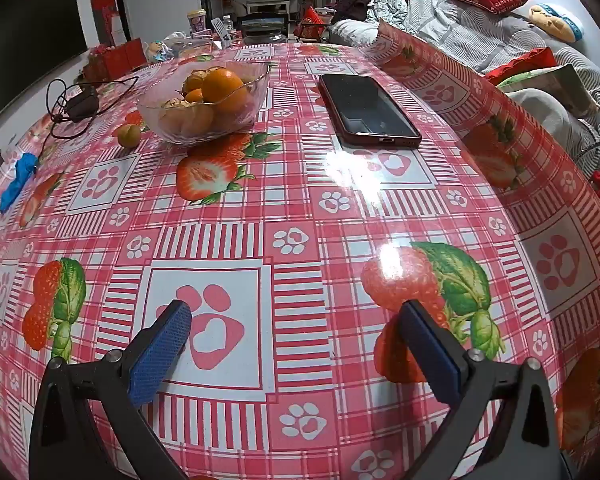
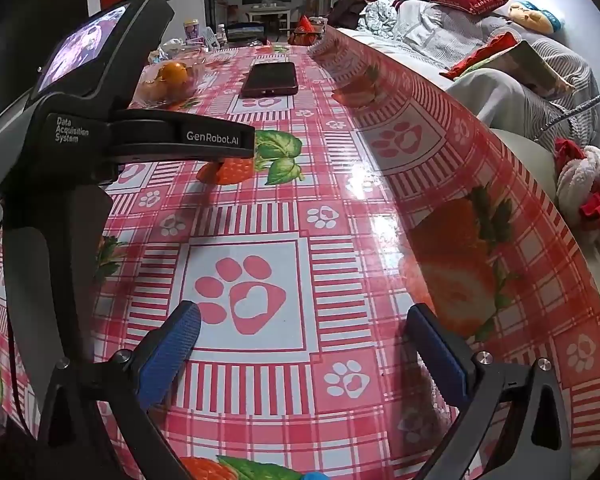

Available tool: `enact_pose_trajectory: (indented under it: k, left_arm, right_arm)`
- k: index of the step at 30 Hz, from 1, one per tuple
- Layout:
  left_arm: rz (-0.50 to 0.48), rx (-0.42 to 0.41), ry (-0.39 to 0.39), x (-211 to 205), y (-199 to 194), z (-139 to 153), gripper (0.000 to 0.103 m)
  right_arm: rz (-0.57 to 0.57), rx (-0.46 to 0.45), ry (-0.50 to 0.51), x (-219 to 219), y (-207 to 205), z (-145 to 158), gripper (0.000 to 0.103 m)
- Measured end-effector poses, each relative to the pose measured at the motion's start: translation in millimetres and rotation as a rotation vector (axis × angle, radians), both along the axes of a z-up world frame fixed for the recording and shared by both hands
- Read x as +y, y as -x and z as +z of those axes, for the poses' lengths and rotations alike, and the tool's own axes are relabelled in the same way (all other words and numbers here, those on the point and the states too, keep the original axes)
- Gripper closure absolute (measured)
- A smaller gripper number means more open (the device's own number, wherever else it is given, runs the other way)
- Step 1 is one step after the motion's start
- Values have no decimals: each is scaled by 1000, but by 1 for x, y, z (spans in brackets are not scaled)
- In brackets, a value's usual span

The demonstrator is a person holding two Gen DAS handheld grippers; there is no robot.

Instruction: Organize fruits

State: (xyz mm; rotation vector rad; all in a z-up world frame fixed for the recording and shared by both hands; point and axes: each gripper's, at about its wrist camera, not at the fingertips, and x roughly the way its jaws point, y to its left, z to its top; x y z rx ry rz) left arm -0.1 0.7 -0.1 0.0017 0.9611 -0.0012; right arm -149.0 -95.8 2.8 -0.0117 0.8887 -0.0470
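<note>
A clear glass bowl [image 1: 204, 128] holding several oranges [image 1: 225, 87] stands far across the table, left of centre. One small orange fruit [image 1: 129, 135] lies loose on the cloth just left of the bowl. My left gripper [image 1: 296, 320] is open and empty, low over the near part of the table. My right gripper [image 2: 304, 322] is open and empty over a paw-print square. The bowl [image 2: 168, 84] shows far off in the right wrist view, partly hidden behind the left gripper's body [image 2: 100, 136].
A dark phone [image 1: 368, 108] lies right of the bowl. A black charger with cable [image 1: 80, 106] and a blue object [image 1: 18, 180] lie at the left. The tablecloth's right edge curls up [image 1: 500, 128] beside a sofa with cushions. Clutter stands at the table's far end.
</note>
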Motion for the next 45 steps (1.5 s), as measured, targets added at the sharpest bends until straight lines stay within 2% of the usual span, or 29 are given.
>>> enact_pose_trajectory:
  k: [12,45]
  left_arm:
    - [0,0,0,0,0,0,0]
    - [0,0,0,0,0,0,0]
  right_arm:
    - [-1,3,-5,-5,-9,3,0]
    - [-15,2,21,1,0,0,0]
